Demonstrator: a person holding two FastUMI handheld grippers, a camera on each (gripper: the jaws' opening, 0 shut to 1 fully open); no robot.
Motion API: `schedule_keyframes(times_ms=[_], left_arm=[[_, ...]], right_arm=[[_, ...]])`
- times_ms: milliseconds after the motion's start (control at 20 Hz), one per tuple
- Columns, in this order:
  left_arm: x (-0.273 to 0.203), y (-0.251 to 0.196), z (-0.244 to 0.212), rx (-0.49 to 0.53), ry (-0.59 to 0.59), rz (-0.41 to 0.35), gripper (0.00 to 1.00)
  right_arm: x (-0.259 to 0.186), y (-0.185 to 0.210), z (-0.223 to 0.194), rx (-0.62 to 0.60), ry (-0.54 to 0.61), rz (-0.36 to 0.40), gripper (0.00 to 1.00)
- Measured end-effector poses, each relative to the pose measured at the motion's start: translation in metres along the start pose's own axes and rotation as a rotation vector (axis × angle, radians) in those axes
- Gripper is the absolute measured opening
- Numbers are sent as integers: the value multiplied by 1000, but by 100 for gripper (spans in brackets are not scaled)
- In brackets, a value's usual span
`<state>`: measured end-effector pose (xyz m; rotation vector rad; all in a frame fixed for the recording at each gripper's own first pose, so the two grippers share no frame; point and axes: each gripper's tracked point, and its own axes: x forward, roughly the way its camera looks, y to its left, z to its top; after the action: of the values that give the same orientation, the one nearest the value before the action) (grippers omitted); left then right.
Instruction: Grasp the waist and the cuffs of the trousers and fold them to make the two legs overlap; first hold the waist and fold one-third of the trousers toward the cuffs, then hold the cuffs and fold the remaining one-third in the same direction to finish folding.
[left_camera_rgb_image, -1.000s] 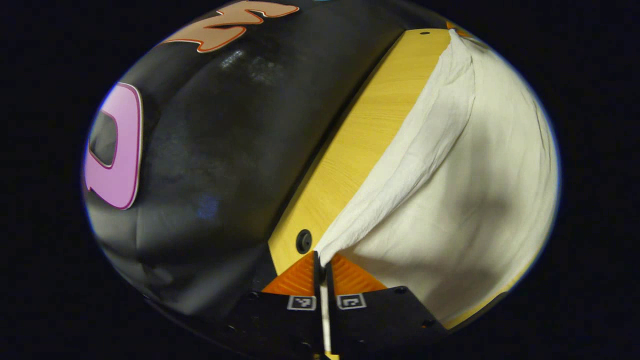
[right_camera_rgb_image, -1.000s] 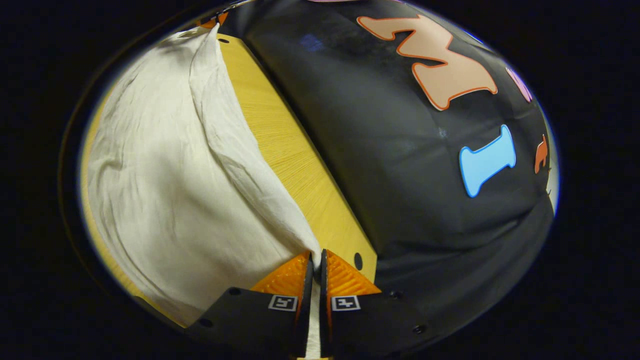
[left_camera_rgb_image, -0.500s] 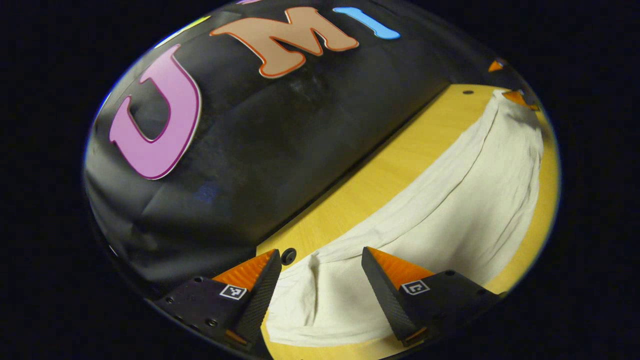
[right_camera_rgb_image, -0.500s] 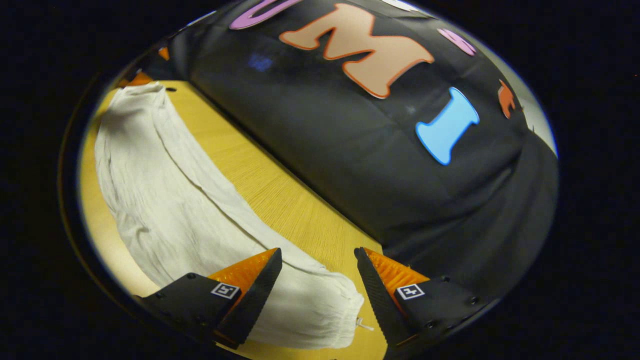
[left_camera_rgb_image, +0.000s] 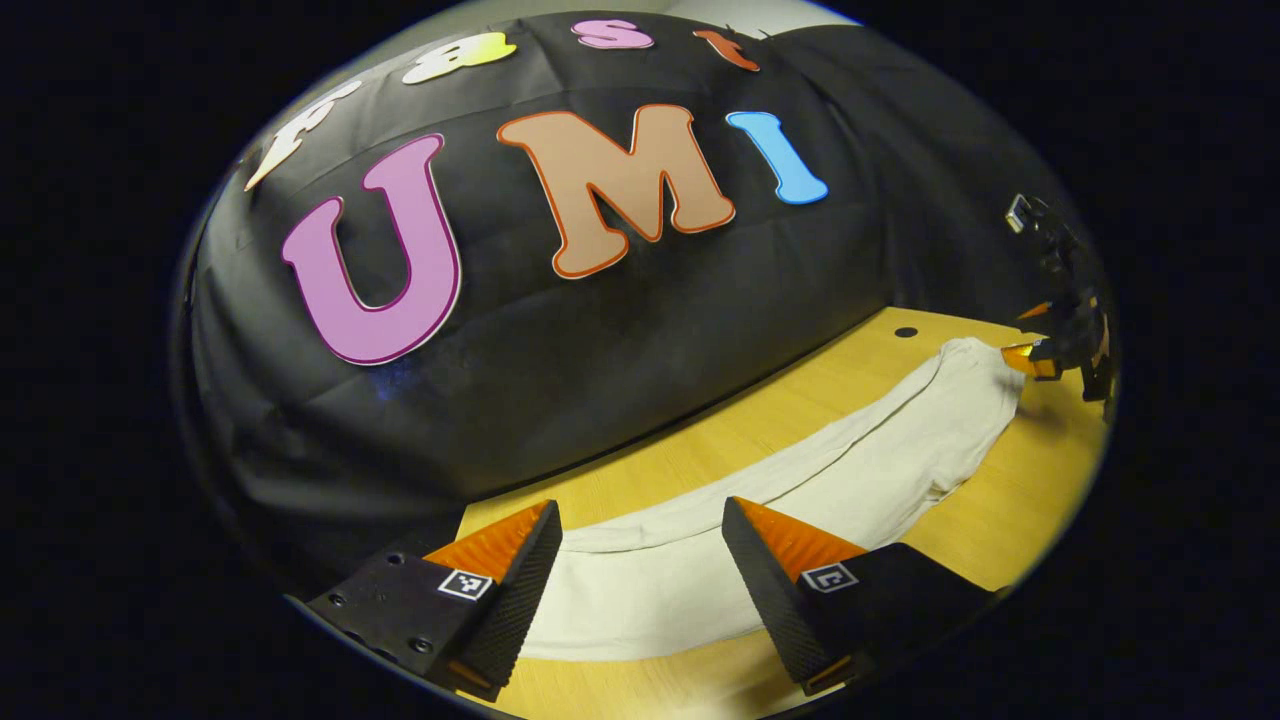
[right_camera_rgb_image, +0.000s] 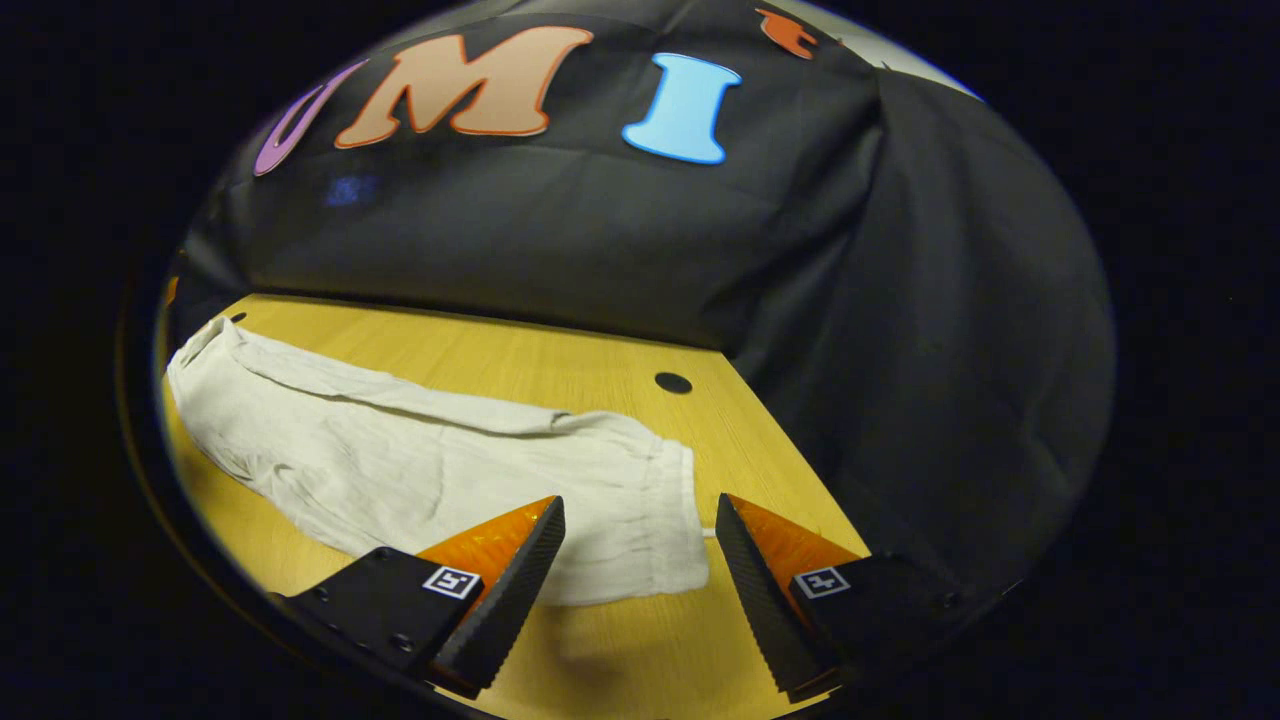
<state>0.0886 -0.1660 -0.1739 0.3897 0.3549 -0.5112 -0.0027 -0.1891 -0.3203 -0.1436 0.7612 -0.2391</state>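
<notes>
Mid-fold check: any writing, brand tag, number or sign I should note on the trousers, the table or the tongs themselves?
trousers: no print, tag or number visible.
table: no writing, plain wood with a dark hole.
left tongs: small square coded markers, a block pattern, not words.
right tongs: the same kind of square markers, nothing to read as text.

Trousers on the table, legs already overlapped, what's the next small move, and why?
Probably lower the right tongs onto the gathered waist end and close. The trousers lie flat on the table with legs overlapped, the left tongs and the right both stand open holding nothing, and the waist fold comes first.
</notes>
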Motion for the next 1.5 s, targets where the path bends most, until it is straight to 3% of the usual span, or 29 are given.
schedule_keyframes(times_ms=[300, 350, 450, 600, 650, 750, 800, 1050, 1100, 1250, 1300, 1500], left_arm=[[-26, -13, 9, -32, -2, 17, 95], [-28, -15, 12, -31, -2, 19, 95], [-35, -21, 18, -17, -7, 33, 95], [-43, -25, 20, -19, -5, 47, 96], [-45, -27, 19, -18, 1, 54, 96], [-50, -30, 16, -7, 13, 67, 96], [-53, -32, 15, -4, 18, 72, 96], [-64, -46, 12, -9, 44, 86, 96], [-66, -52, 14, 0, 45, 75, 95], [-61, -45, 17, 24, 37, 66, 95], [-60, -40, 18, 20, 30, 68, 96], [-55, -28, 14, -17, 26, 58, 95]], right_arm=[[5, -14, -44, 92, 84, 23, 100], [9, -12, -48, 125, 99, 28, 100], [22, -5, -55, 305, 157, 84, 98], [29, -5, -63, 386, 216, 106, 93], [35, -4, -64, 398, 222, 121, 97], [30, -1, -63, 372, 217, 141, 87], [32, -2, -63, 365, 216, 147, 71], [33, 1, -63, 430, 268, 241, 41], [36, 5, -60, 450, 266, 245, 19], [29, 2, -45, 450, 238, 220, 1], [26, 2, -35, 448, 217, 223, 6], [12, 4, -3, 490, 179, 243, 6]])
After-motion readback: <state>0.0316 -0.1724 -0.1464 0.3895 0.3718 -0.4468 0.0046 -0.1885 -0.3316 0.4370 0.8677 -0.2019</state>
